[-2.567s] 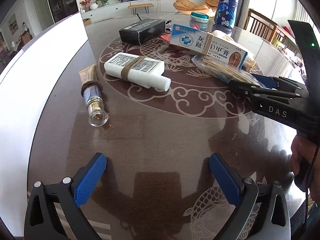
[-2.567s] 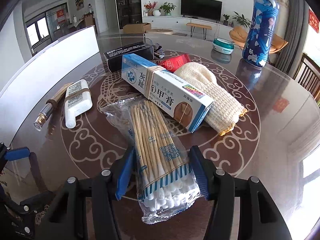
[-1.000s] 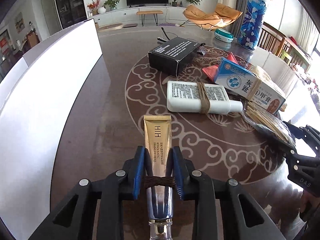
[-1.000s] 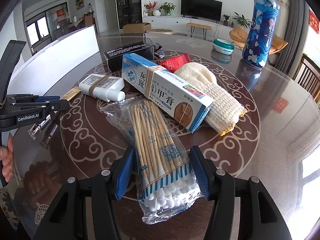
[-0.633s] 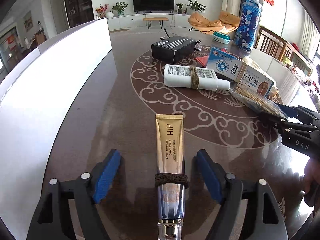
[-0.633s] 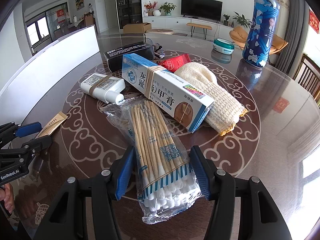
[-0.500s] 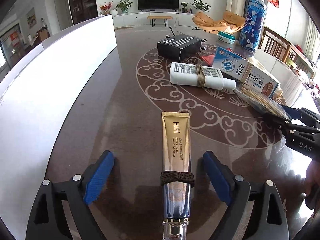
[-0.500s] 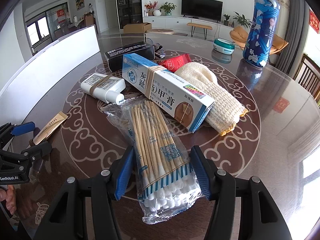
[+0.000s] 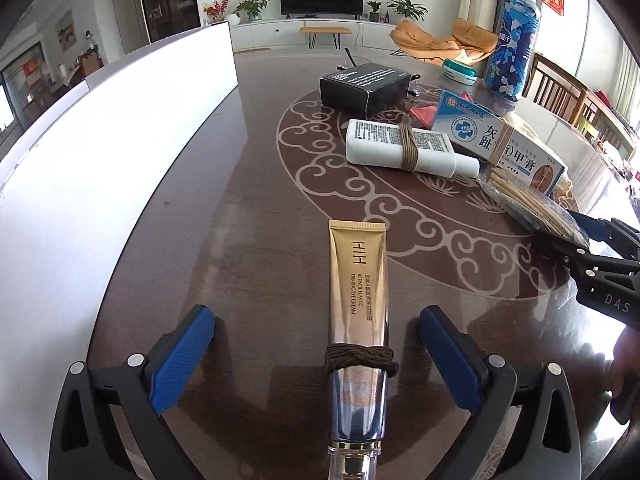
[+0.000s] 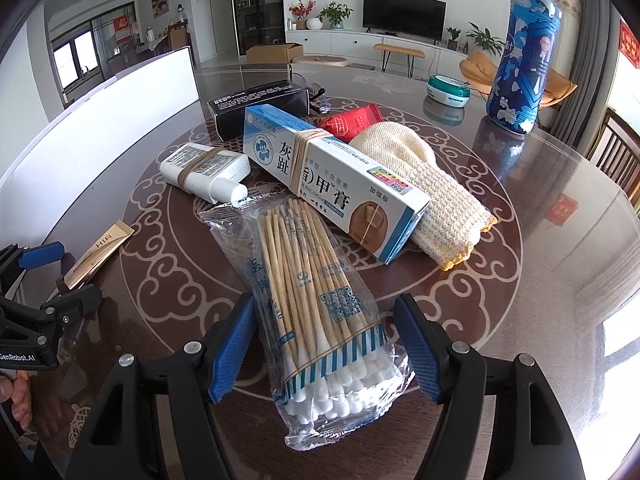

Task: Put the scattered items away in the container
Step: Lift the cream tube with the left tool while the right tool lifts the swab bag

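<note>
The left gripper (image 9: 316,354) is standing wide, its jaws having just been opening, touching nothing; the cream tube (image 9: 357,312) is lying between them near the table's (image 9: 248,208) left edge, long axis along the fingers; the right gripper (image 10: 326,346), also opening, is straddling the cotton swab pack (image 10: 320,304); the white container (image 9: 104,152) is lining that edge, with bare table between.

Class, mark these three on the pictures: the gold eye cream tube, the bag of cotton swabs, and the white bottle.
gold eye cream tube (image 9: 357,280), left wrist view, on its printed gold body.
bag of cotton swabs (image 10: 316,288), right wrist view, on the wooden sticks mid-bag.
white bottle (image 9: 396,148), left wrist view, on its labelled body beside the cord.
</note>
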`<state>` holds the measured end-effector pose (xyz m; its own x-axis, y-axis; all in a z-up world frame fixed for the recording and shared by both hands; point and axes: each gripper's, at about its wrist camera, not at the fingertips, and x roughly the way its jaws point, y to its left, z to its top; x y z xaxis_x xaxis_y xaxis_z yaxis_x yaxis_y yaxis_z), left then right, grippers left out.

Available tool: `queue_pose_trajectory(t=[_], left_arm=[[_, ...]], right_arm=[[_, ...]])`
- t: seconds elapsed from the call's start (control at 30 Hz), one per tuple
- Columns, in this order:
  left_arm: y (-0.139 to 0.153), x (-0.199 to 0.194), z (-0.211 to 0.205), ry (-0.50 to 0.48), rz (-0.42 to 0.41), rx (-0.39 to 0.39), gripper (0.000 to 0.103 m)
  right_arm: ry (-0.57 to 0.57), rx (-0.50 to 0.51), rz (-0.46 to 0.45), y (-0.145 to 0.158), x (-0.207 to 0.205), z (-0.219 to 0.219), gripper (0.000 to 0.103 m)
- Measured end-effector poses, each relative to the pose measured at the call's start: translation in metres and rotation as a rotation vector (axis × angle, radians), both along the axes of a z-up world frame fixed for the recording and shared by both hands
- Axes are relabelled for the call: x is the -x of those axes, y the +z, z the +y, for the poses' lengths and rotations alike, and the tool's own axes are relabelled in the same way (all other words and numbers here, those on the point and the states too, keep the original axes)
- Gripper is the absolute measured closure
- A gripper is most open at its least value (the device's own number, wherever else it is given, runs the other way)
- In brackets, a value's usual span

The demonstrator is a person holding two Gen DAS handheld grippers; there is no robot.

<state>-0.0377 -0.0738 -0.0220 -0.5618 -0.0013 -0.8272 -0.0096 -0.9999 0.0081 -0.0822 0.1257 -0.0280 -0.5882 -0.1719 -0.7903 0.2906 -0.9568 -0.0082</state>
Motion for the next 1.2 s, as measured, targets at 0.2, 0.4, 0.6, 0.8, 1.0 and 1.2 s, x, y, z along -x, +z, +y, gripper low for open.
queue_pose_trajectory(t=[0.2, 0.4, 0.6, 0.8, 1.0, 1.2], left_arm=[[0.0000, 0.0000, -0.0002, 0.000, 0.000, 0.000, 0.000], [0.0005, -0.0005, -0.0002, 0.001, 0.001, 0.000, 0.000], [0.0003, -0.0004, -0.0003, 0.000, 0.001, 0.000, 0.000], [0.0002, -0.0004, -0.0003, 0.000, 0.001, 0.000, 0.000], [0.0001, -0.0001, -0.0005, 0.000, 0.001, 0.000, 0.000], [0.0000, 0.0001, -0.0005, 0.000, 0.001, 0.000, 0.000]], right_arm=[[-0.003, -0.002, 0.000, -0.0006, -0.0002, -0.0003, 0.031], [-0.003, -0.001, 0.000, -0.0011, 0.0001, -0.0003, 0.030], [-0.008, 0.000, -0.005, -0.0025, -0.0002, 0.0008, 0.025], [-0.005, 0.005, -0.007, -0.0034, -0.0011, 0.0001, 0.024], [0.019, 0.003, -0.014, -0.0045, -0.0018, -0.0034, 0.017], [0.031, 0.010, -0.003, -0.0035, -0.0033, -0.0044, 0.029]])
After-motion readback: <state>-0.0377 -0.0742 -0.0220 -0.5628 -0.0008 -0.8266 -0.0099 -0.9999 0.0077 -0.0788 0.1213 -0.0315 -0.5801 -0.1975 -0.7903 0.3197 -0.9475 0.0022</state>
